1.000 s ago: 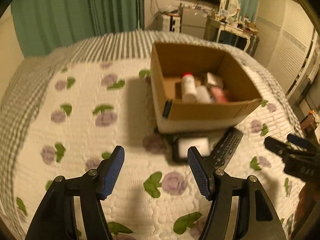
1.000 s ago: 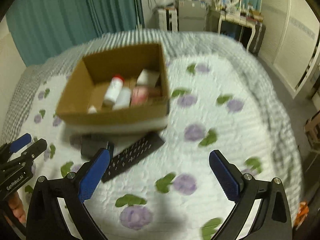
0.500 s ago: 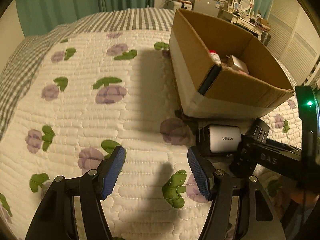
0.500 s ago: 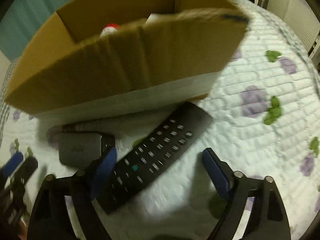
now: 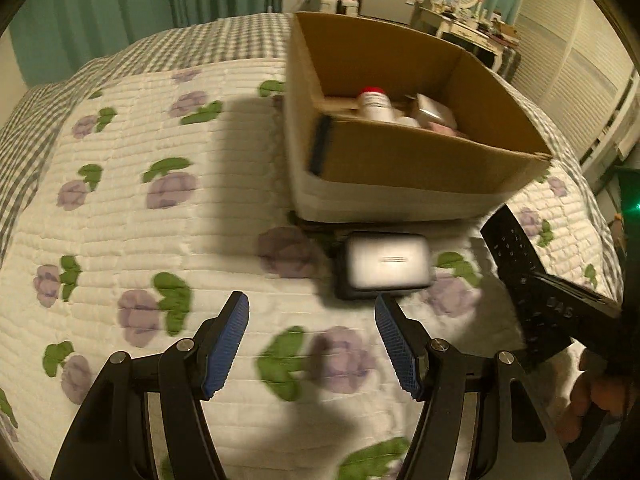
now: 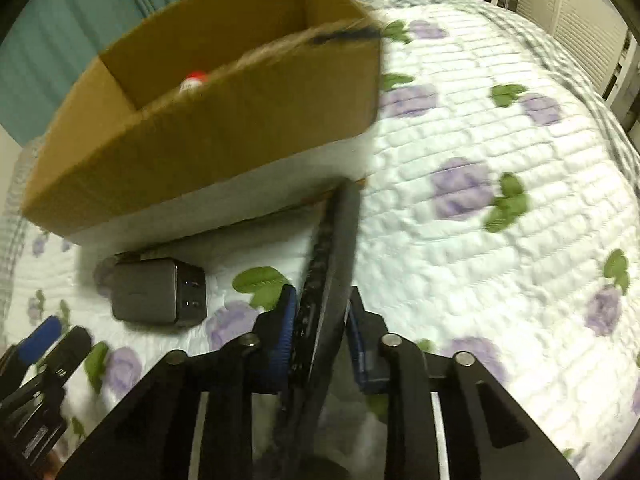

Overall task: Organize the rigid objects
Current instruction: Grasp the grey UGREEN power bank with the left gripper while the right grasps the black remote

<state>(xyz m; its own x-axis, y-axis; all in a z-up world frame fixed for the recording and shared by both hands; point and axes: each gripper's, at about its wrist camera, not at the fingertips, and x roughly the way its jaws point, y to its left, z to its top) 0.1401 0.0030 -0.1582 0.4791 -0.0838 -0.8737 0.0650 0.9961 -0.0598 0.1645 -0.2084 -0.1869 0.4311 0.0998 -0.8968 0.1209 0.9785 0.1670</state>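
Observation:
My right gripper is shut on a black remote control, held on edge and lifted off the quilt just in front of the cardboard box. The remote also shows at the right of the left wrist view. My left gripper is open and empty above the quilt, just short of a grey charger block, which lies on the bed in front of the box. The charger lies left of the remote. The box holds a red-capped white bottle and other small items.
The bed carries a white quilt with purple flowers and a grey checked blanket behind. Green curtains hang at the back. A dresser with a mirror and louvred doors stand at the right.
My right gripper has closed on the remote and lifted it off the quilt, turning it on edge. My left gripper has pulled back a little, still open.

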